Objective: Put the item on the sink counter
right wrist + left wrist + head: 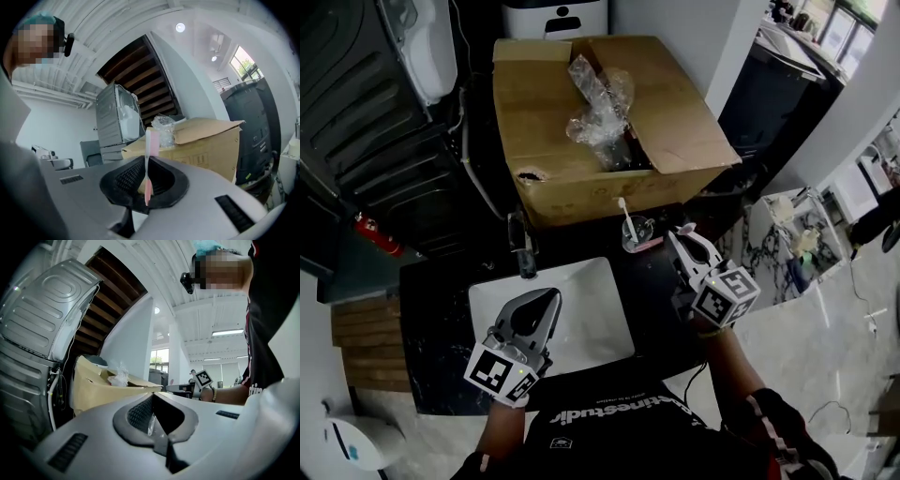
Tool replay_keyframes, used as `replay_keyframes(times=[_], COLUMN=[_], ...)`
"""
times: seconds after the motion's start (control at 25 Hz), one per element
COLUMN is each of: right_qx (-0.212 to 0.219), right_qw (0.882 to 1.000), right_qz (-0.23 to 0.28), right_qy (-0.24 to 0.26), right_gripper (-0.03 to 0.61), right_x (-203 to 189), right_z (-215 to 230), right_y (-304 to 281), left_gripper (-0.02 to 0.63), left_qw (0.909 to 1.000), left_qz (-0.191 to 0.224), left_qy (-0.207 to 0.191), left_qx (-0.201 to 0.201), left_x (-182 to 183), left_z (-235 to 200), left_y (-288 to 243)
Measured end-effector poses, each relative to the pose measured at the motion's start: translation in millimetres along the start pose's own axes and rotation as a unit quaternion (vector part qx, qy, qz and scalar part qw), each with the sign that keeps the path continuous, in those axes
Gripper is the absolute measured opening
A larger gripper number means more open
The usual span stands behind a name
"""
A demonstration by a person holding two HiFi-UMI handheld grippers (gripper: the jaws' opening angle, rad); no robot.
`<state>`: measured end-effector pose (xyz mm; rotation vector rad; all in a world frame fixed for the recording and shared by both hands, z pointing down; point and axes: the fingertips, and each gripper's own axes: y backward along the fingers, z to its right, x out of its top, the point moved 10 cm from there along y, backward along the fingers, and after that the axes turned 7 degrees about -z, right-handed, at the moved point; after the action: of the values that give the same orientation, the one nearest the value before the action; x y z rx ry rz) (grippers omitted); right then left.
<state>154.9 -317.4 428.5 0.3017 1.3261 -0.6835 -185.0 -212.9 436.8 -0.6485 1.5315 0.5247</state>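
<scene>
A toothbrush [148,161] with a white neck and pink handle stands upright between the jaws of my right gripper [149,199], which is shut on its lower end. In the head view the right gripper [677,236] is over the dark counter [441,319], right of the white sink basin [600,323]. The toothbrush [625,214] rises at a clear glass cup [636,234]; I cannot tell whether it is inside the cup. My left gripper [546,302] hovers over the basin, jaws together. Something small and clear glints between its pads [151,423].
A large open cardboard box [581,178] with crumpled clear plastic bags [598,111] stands behind the sink. A faucet [525,251] rises at the basin's back left. A grey washing machine [366,122] is at left. White marble floor [825,309] lies to the right.
</scene>
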Motion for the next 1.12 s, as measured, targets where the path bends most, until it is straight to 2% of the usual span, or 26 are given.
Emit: replay_keyframes(times=[0.2, 0.36, 0.72, 1.12], right_qx=[-0.029, -0.030, -0.034, -0.048], right_qw=[0.999, 0.997, 0.991, 0.989], right_qz=[-0.011, -0.041, -0.101, -0.097], right_qy=[-0.029, -0.054, -0.085, -0.101], right_gripper=[0.052, 0.052, 0.052, 0.055], right_x=[-14, -34, -84, -96], right_z=[48, 72, 91, 110], right_y=[-32, -58, -93, -96], left_gripper=[0.015, 0.015, 0.015, 0.015], left_qw=[0.9998, 0.9995, 0.9986, 0.9984], left_qz=[-0.014, -0.023, -0.037, -0.039], left_qy=[0.000, 0.001, -0.004, -0.006], left_qx=[0.013, 0.022, 0.038, 0.040], left_x=[-3, -5, -5, -6], left_z=[1, 2, 6, 10], left_y=[-1, -1, 2, 1])
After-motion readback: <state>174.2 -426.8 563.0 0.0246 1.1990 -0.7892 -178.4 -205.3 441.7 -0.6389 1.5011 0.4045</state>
